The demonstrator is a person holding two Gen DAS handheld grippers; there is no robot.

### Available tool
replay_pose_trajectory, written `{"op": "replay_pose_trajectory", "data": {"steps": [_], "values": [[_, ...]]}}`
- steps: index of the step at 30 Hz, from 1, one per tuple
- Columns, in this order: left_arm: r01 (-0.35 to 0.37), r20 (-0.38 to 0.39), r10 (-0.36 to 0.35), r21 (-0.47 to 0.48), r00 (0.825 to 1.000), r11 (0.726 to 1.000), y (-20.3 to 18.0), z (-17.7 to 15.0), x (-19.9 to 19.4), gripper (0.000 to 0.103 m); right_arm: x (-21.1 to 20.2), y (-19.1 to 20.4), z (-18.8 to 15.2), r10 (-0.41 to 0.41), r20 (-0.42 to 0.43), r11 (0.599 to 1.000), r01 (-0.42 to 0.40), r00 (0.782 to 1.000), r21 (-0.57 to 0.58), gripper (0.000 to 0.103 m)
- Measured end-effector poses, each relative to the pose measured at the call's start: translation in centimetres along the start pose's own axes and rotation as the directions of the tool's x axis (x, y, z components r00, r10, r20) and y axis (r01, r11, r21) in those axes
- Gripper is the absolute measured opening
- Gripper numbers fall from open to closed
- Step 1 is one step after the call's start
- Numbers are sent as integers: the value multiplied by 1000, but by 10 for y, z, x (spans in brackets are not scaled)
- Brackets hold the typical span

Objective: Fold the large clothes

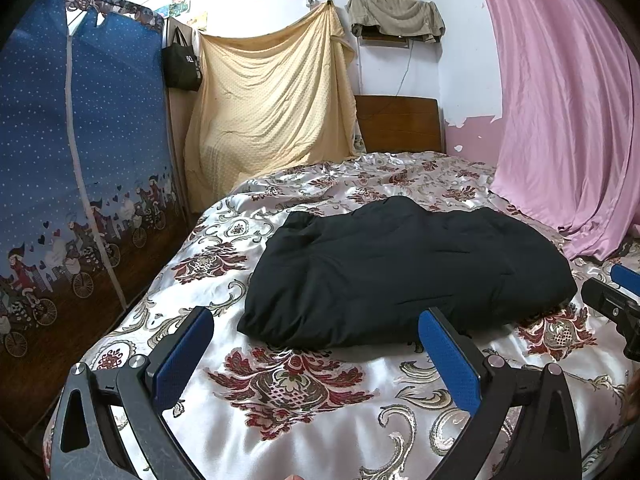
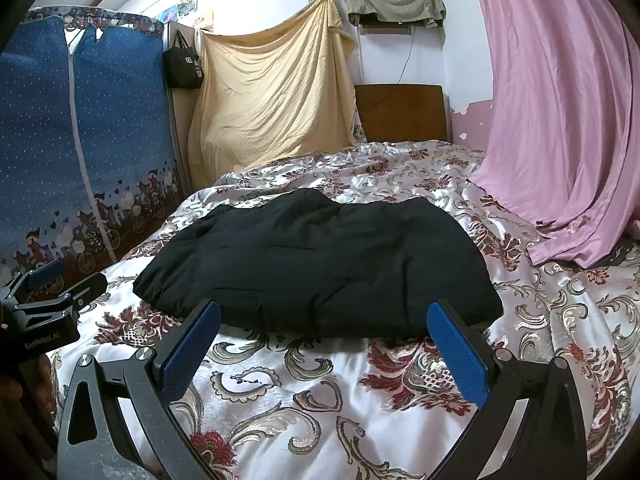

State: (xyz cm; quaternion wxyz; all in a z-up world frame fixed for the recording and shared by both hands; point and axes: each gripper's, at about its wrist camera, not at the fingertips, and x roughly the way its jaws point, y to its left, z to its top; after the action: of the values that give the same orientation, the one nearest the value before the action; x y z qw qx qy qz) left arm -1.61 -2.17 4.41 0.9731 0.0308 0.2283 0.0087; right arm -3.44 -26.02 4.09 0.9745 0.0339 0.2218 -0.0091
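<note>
I see soft, even daylight; the satin bedspread (image 1: 304, 412) glares white, the black garment (image 2: 320, 264) loses detail, and fisheye bending darkens my frame corners.

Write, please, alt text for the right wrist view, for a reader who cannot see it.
A black padded garment lies in a compact bundle on a floral satin bedspread, just beyond the open right gripper. The left gripper shows at the left edge; a pink curtain hangs right.

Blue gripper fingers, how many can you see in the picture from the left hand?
3. Two belong to the open left gripper, low at left and right. One, on the right gripper, peeks in at the right edge; its partner is hidden.
</note>
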Motion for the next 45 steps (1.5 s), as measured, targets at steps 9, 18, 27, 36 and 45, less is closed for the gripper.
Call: {"op": "replay_pose_trajectory", "data": {"steps": [9, 18, 27, 36, 45], "values": [[-2, 3, 2, 2, 1000, 1000, 0, 0, -1, 103, 0, 1, -1, 0, 0, 1000, 0, 1000, 1, 102], [-3, 1, 3, 0, 1000, 1000, -1, 0, -1, 103, 0, 1, 0, 1, -2, 1000, -1, 1000, 2, 102], [-1, 4, 1, 5, 1000, 1000, 0, 0, -2, 103, 1, 5, -5, 3, -7, 1000, -3, 1000, 2, 102], [-2, 3, 2, 3, 1000, 1000, -1, 0, -2, 103, 1, 4, -5, 7, -10, 1000, -6, 1000, 6, 102], [-2, 3, 2, 4, 1000, 1000, 0, 1, -3, 103, 1, 7, -9, 7, -12, 1000, -7, 1000, 9, 102]]}}
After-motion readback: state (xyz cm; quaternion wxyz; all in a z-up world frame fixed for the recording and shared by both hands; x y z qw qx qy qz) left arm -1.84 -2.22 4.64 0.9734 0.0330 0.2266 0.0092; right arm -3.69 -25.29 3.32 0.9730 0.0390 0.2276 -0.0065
